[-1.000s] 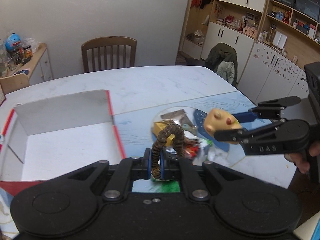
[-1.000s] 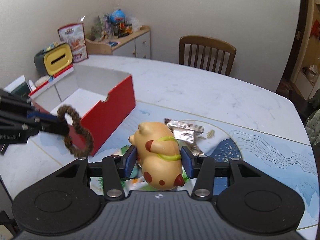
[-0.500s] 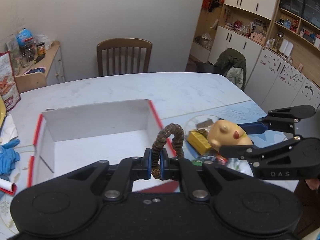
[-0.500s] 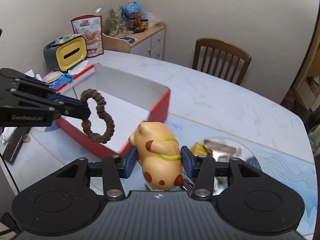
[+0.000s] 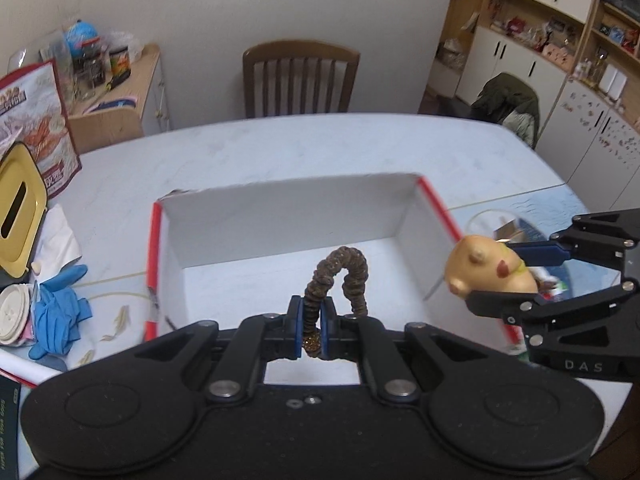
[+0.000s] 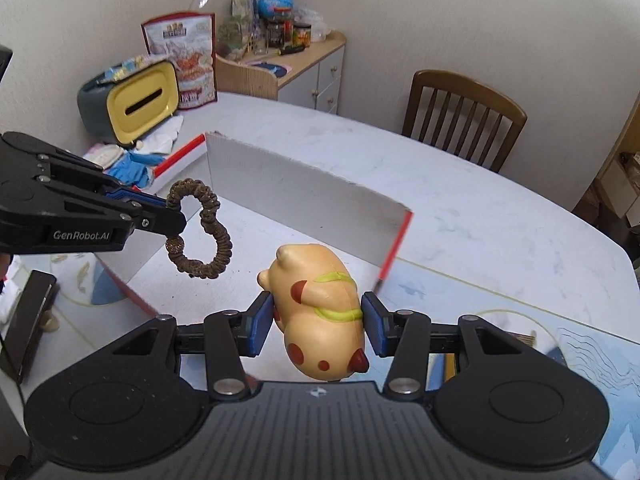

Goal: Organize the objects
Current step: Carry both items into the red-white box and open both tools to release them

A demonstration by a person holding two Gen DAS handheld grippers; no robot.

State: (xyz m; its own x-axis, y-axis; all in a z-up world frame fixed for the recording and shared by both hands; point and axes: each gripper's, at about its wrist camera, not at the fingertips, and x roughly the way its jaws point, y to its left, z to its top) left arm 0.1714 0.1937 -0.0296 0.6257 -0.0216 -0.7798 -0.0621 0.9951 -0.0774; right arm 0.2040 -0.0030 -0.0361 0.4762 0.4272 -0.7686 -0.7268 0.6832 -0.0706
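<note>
My left gripper (image 5: 310, 330) is shut on a brown hair scrunchie (image 5: 340, 276) and holds it above the open red and white box (image 5: 280, 216). The scrunchie also hangs from the left gripper (image 6: 173, 222) in the right wrist view (image 6: 204, 236). My right gripper (image 6: 316, 324) is shut on a tan toy animal with red spots (image 6: 320, 312), over the box's right part. In the left wrist view the toy (image 5: 486, 268) hangs at the box's right wall, held by the right gripper (image 5: 500, 276). The box floor looks bare.
Left of the box lie a blue glove (image 5: 56, 308), a yellow and grey tissue holder (image 6: 136, 104) and a snack bag (image 6: 188, 60). Loose items (image 5: 508, 232) lie on a blue mat right of the box. A wooden chair (image 5: 298, 76) stands behind the table.
Both grippers have carried their objects leftward from the pile on the mat to above the box. Both stay shut on their loads.
</note>
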